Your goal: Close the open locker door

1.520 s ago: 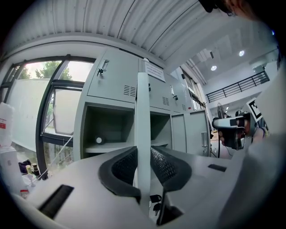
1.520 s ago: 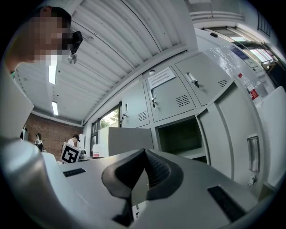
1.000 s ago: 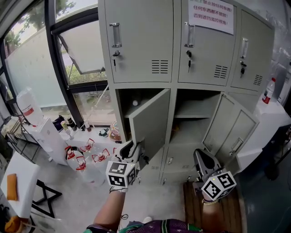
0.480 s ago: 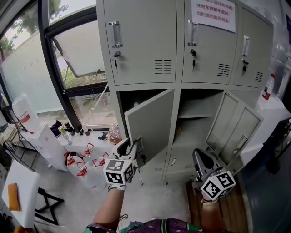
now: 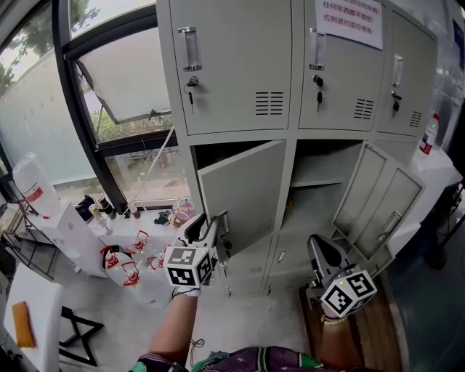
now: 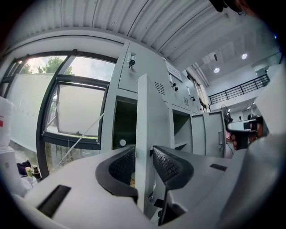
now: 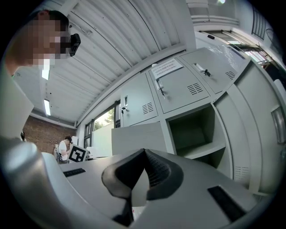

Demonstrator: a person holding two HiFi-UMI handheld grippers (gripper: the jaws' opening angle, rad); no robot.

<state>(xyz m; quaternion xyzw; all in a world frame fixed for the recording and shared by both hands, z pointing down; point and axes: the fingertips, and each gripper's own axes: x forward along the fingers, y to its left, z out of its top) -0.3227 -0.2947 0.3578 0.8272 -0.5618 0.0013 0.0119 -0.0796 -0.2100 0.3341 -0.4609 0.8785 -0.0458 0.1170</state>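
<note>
Grey steel locker bank (image 5: 290, 109). The task's thing, the mid-row left locker door (image 5: 243, 192), hangs abt halfway shut, free edge pointing out toward the person, dark compartment open behind it.

Left gripper (image 5: 207, 227) is at the door's free edge. In the left gripper view the edge stands right between the jaws; jaws are apart and have just been opening, and the pads look just off the sheet metal, not squeezing. Right gripper (image 5: 320, 251) is low on the right, jaws together, empty, touching nothing.

Progress, my read: mid-swing, not latched. Left to do: push the door flush w/ the frame.

A 2nd door (image 5: 378, 196), on the middle compartment, is swung wide to the right. The task names one door only, so unclear if this one counts.

Around:
- keys (image 5: 192, 86) hang in the upper-row locks
- printed notice (image 5: 349, 22) on an upper door
- water jugs (image 5: 131, 265) w/ red handles on the floor at left, well apart from the swing path
- window (image 5: 123, 80) propped open behind
- bottle (image 5: 429, 134) at far right

In the way: nothing visible btwn door and frame. A small pale round item (image 6: 122, 142) sits back inside the compartment; can't ID it, but it looks clear of the door.
</note>
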